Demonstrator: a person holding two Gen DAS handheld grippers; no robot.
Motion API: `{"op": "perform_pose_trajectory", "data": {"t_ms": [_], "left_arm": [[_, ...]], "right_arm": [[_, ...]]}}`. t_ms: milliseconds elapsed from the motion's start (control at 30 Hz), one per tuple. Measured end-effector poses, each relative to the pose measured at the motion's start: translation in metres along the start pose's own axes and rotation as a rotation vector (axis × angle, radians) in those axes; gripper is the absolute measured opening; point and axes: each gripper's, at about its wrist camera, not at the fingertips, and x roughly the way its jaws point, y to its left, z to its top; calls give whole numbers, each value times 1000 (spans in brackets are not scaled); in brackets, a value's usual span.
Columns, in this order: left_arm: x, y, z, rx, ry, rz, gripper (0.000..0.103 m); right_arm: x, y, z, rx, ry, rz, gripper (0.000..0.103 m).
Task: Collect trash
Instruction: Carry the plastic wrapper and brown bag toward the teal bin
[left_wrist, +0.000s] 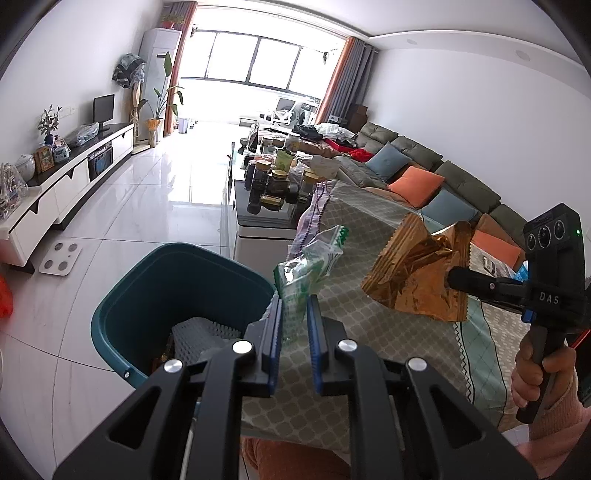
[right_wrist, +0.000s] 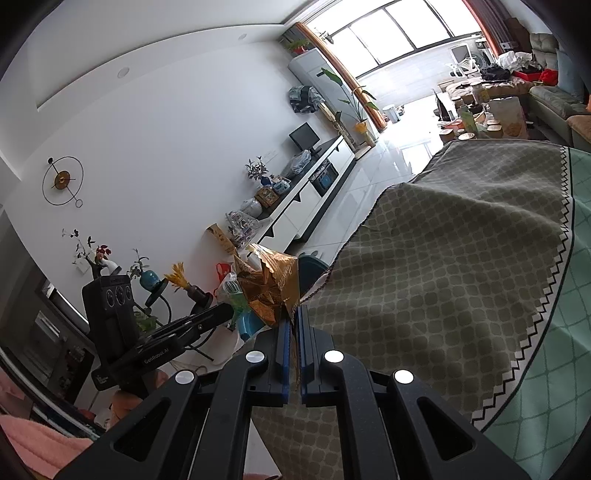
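Left wrist view: left gripper (left_wrist: 294, 306) has its blue-padded fingers (left_wrist: 275, 325) drawn narrow and clamped on a crumpled green-and-white wrapper (left_wrist: 308, 266), which sticks up above the fingertips. The wrapper sits beside the near rim of a teal trash bin (left_wrist: 147, 288), over the edge of the patterned tablecloth (left_wrist: 369, 325). Inside the bin: white foam netting (left_wrist: 199, 336) and some darker scraps, too dim to identify.

Same view, right side: right gripper (left_wrist: 452, 278) enters from the edge, held by a hand (left_wrist: 543, 373) in a pink sleeve. Its tips pinch a crinkled gold foil wrapper (left_wrist: 417, 273) with serrated edges, held above the cloth, well apart from the bin.

Right wrist view: right gripper's fingers (right_wrist: 284, 343) are pressed nearly together on the gold foil wrapper (right_wrist: 269, 284), a thin strip of foil running down between the pads. Beyond the foil, only a sliver of the teal trash bin (right_wrist: 312, 266) shows; its contents are hidden here. The left gripper (right_wrist: 227, 314) appears side-on at left, with the green-and-white wrapper (right_wrist: 236, 291) at its tip, partly behind the foil.

Only this view shows the tablecloth (right_wrist: 443, 277) draped over the counter with its zigzag border, and the wall clock (right_wrist: 62, 180).
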Motion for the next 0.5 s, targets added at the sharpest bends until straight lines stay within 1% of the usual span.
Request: {"op": "perform_pose_trajectory", "data": {"t_ms": [500], "left_arm": [[-1,4,2,-21,-1,29,14]], "right_arm": [[14,4,5,-4,21,11,4]]}}
